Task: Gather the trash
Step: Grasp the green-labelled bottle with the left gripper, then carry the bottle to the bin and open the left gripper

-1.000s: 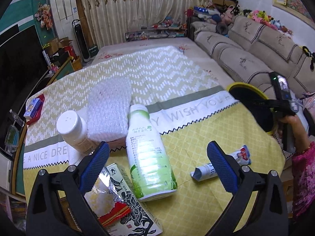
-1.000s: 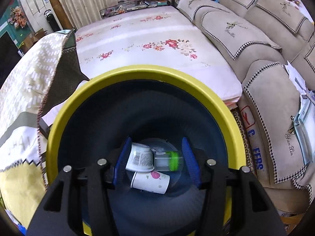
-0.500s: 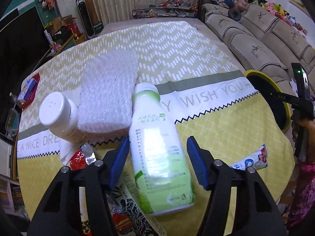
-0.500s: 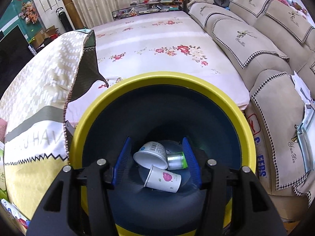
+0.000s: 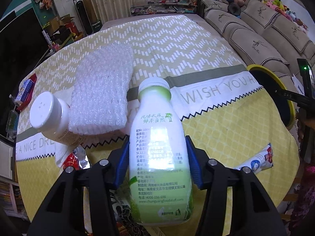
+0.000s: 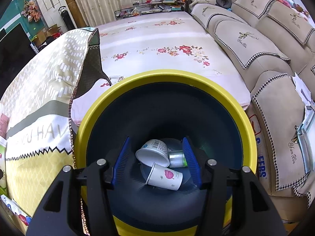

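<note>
My left gripper [image 5: 157,163] is shut on a green-and-white drink bottle [image 5: 157,137], its blue pads pressed to both sides. The bottle stands over the yellow tablecloth [image 5: 226,137]. A white-capped pill bottle [image 5: 49,116], a sheet of white bubble wrap [image 5: 102,94], a red foil wrapper [image 5: 72,159] and a small tube [image 5: 256,161] lie around it. My right gripper [image 6: 157,161] is open and empty over the yellow-rimmed dark bin [image 6: 94,118]. In the bin lie a white yogurt cup [image 6: 153,153], a paper cup [image 6: 165,179] and a green-capped bottle [image 6: 177,159].
The bin's rim [image 5: 283,90] shows at the table's right edge, with the right gripper's body [image 5: 307,82] above it. A beige sofa [image 6: 265,59] runs along the right. A floral-sheeted bed [image 6: 157,43] lies beyond the bin. A printed packet [image 5: 122,204] lies under the left gripper.
My left gripper has moved forward around the drink bottle and closed on it. My right gripper has risen slightly above the bin, and the cups inside have shifted.
</note>
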Demonstrator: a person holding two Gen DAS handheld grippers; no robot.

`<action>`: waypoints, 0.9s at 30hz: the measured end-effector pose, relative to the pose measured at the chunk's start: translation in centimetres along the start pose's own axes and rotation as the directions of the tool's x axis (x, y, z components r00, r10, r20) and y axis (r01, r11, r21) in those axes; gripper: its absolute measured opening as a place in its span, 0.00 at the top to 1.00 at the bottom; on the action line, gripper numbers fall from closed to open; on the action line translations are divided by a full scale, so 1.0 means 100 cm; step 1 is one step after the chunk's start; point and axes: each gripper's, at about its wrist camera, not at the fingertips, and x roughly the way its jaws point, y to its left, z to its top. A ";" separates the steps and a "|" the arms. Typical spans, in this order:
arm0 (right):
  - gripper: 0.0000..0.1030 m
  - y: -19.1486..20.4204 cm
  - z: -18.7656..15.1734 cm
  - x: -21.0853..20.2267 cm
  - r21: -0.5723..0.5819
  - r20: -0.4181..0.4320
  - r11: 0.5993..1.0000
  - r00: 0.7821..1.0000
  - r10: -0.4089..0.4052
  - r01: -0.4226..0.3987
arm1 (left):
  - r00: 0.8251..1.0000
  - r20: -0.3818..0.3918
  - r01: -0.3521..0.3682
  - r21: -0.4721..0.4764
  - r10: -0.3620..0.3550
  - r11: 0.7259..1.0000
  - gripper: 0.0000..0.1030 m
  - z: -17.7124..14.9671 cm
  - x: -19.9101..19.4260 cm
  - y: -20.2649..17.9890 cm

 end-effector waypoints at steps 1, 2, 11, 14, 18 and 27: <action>0.50 0.000 0.000 -0.001 0.000 0.002 1.000 1.000 0.002 -0.002 | 1.000 0.003 0.007 0.000 -0.007 1.000 0.49 -0.001 -0.002 -0.001; 0.50 0.000 0.000 -0.002 0.000 0.004 1.000 1.000 0.003 -0.003 | 1.000 0.010 0.021 0.000 -0.021 1.000 0.49 -0.003 -0.007 -0.001; 0.50 0.002 -0.002 -0.012 -0.003 0.020 1.000 1.000 0.013 -0.013 | 0.994 0.090 0.058 0.039 -0.061 0.998 0.50 -0.006 -0.055 -0.011; 0.50 0.002 -0.002 -0.013 -0.002 0.023 1.000 1.000 0.021 -0.021 | 0.991 0.116 0.065 0.045 -0.070 0.997 0.50 -0.005 -0.068 -0.013; 0.50 0.004 -0.002 -0.016 -0.007 0.027 1.000 0.999 0.027 -0.026 | 0.984 0.154 0.078 0.047 -0.084 0.996 0.50 -0.004 -0.086 -0.012; 0.50 -0.005 -0.002 -0.030 0.003 0.059 0.999 0.998 0.034 -0.034 | 0.968 0.203 0.129 0.102 -0.148 0.986 0.50 0.008 -0.109 -0.034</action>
